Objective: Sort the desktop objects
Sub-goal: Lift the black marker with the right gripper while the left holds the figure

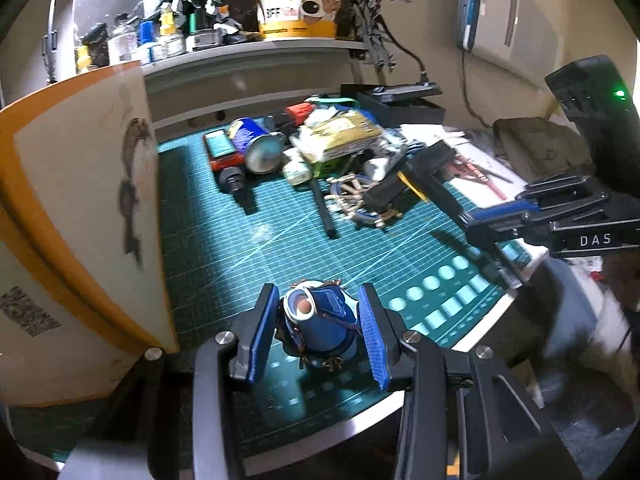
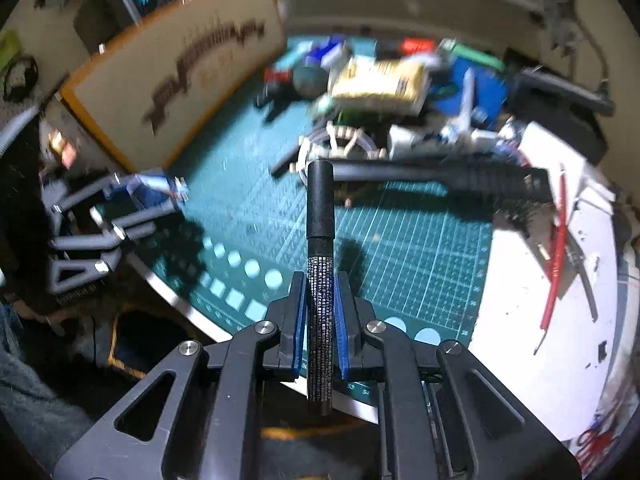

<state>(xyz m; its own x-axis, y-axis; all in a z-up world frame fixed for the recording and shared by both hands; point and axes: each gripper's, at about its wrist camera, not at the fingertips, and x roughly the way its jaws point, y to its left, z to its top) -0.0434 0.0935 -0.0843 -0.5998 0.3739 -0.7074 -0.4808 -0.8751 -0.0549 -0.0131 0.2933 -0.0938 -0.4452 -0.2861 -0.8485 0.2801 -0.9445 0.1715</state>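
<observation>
Green gridded cutting mat (image 1: 224, 248) covers the bench, with a white strip of bench (image 2: 532, 320) bare along its right side. Nearest in the left wrist view, the left tongs (image 1: 320, 332) stand spread, their blue pads on either side of a small blue-and-white figurine (image 1: 320, 328) at the mat's near edge; whether the pads touch it I cannot tell. The right tongs (image 2: 320, 320) are clenched on a black marker pen with white print (image 2: 320, 264), which points forward between the pads above the mat's near edge. Further in, a beige board with an orange border (image 1: 72, 208) stands on edge along the left of the mat. Beyond the open middle of the mat lies a heap: a blue can on its side (image 1: 256, 144), a yellow packet (image 1: 340, 136) and a long black tool (image 2: 460, 178). Red sticks (image 2: 556, 256) lie on the white strip. At the back, a shelf (image 1: 256, 56) carries a white tub with a dog picture (image 1: 300, 0).
</observation>
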